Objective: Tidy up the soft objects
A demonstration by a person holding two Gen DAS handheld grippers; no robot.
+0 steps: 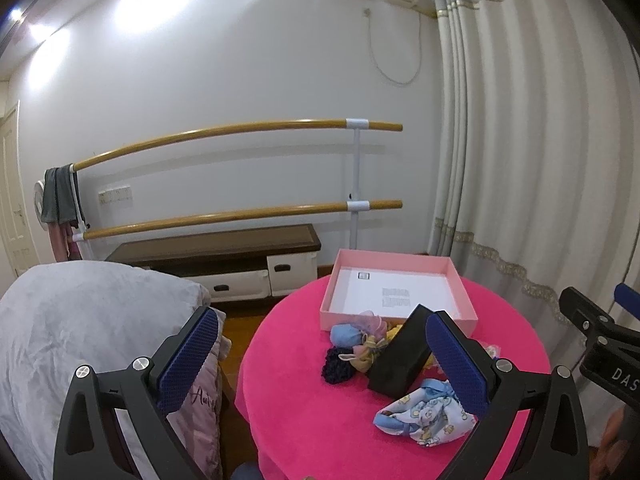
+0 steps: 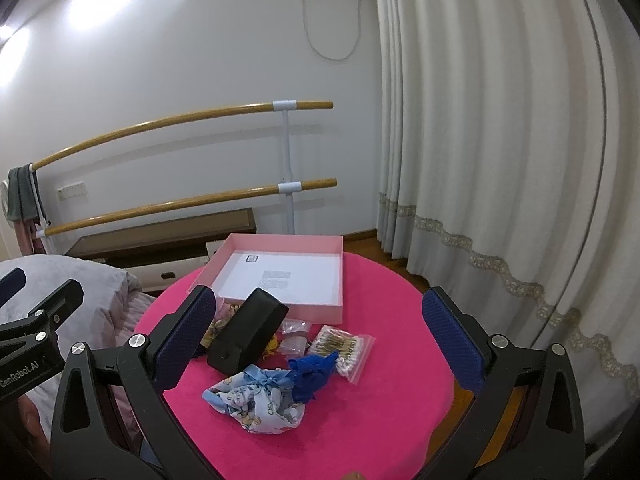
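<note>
Both the left gripper (image 1: 320, 356) and right gripper (image 2: 320, 344) are being held spread and empty above the pink table (image 2: 400, 380), apparently readying a pick; the pink box (image 2: 280, 308) is being kept empty behind the soft pile (image 2: 256, 404), likely as the destination

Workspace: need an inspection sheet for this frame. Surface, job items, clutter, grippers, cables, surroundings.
Surface: round table under a pink cloth.
Job's things: patterned blue cloth, crumpled dark blue cloth, scrunchie pile, all loose on the table; pink box holds none of them.
Clutter: black case tilted on the pile; bag of cotton swabs; small clear packets.
Grippers: left gripper and right gripper both open, holding nothing.
Cables: white cord on the wall under the air conditioner.
Surroundings: barre rails, curtain, low cabinet, grey bedding.
</note>
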